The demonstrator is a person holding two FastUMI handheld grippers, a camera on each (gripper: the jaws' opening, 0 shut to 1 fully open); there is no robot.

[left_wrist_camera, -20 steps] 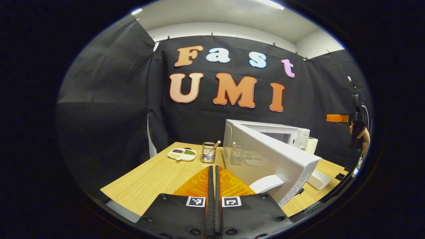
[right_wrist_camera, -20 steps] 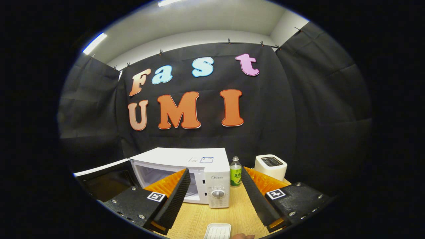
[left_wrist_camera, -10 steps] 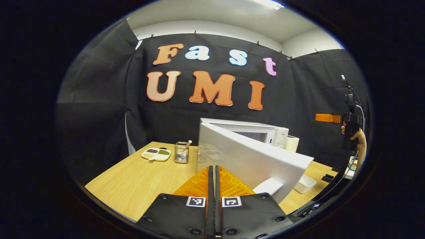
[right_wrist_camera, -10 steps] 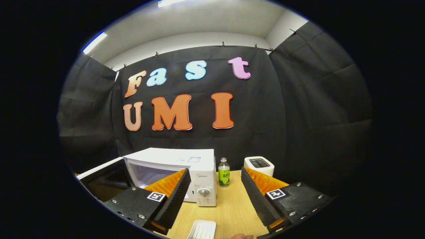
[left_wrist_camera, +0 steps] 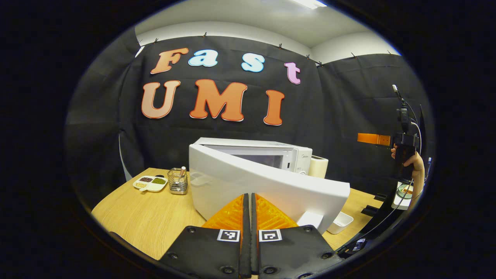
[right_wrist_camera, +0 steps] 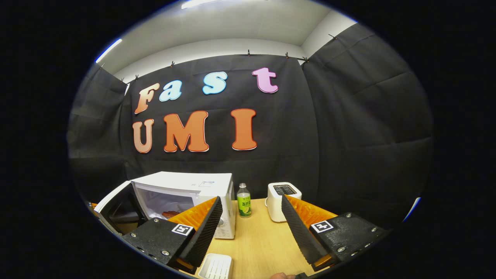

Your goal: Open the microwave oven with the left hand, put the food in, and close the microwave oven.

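Black cloth backs a wooden tabletop [left_wrist_camera: 155, 217] where a white microwave [left_wrist_camera: 271, 153] sits w/ its door [left_wrist_camera: 267, 186] swung partway out toward the near side. Left gripper [left_wrist_camera: 250, 201], jaws clenched w/ nothing between them, sits right at the door's outer face; contact can't be confirmed. Far left on the tabletop: a divided snack dish [left_wrist_camera: 150, 183] and, just beside it, a wire holder [left_wrist_camera: 178, 180] w/ a utensil inside. A shallow white tray [left_wrist_camera: 343, 221] lies near the door's right end. At far right, a hand [left_wrist_camera: 416, 170] holds the right gripper [left_wrist_camera: 374, 138] up, well apart from the microwave.

Right gripper view: right gripper [right_wrist_camera: 251, 217] w/ jaws released and spread wide, grasping nothing, above the tabletop [right_wrist_camera: 263, 240]. Microwave [right_wrist_camera: 186, 193] stands open at left, door [right_wrist_camera: 114, 205] swung out; reddish food [right_wrist_camera: 170, 213] rests inside the cavity. Green-label bottle [right_wrist_camera: 243, 200] stands between the microwave and a white toaster [right_wrist_camera: 283, 195]. A ribbed white tray [right_wrist_camera: 216, 266] lies at the near edge.
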